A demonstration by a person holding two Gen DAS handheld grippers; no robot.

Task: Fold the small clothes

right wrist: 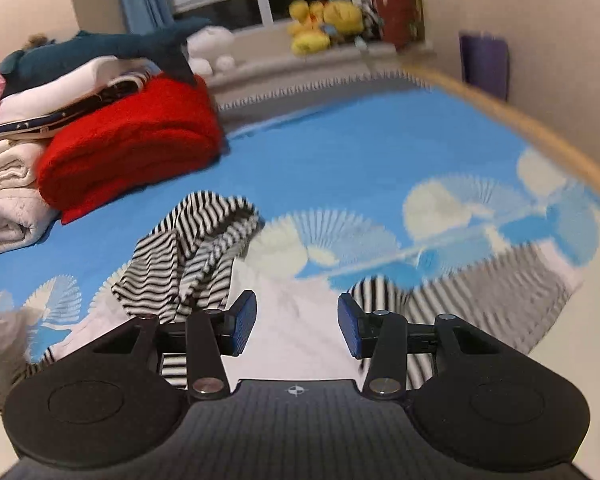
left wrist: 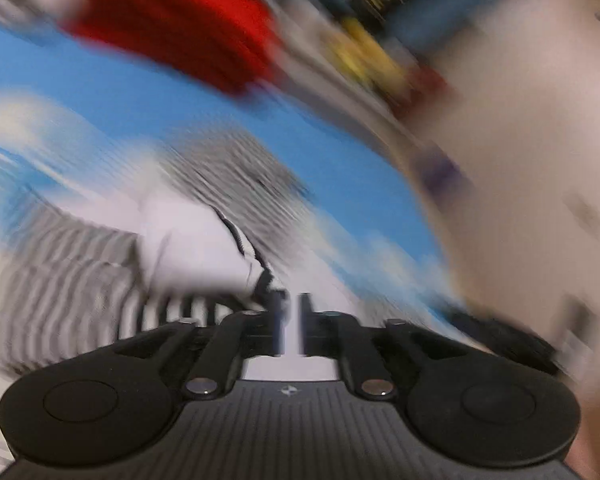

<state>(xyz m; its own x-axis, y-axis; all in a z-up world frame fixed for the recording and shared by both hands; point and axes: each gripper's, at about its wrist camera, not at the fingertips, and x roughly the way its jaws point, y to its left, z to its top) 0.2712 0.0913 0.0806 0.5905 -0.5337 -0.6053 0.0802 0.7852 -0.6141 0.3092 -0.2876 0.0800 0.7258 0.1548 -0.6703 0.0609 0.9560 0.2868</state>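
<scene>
**Left gripper over a striped garment, view heavily blurred**

The left gripper (left wrist: 290, 326) is sitting at six o'clock, its jaws standing a narrow slit apart with only pale cloth showing in the gap. A black-and-white striped garment (left wrist: 80, 280) with a white panel is lying from eight o'clock toward the centre, spreading over a blue bedspread (left wrist: 140, 96) with white patches. A red folded blanket (left wrist: 180, 24) is showing at eleven o'clock. Yellow plush toys (left wrist: 364, 56) are smearing past at one o'clock.
</scene>
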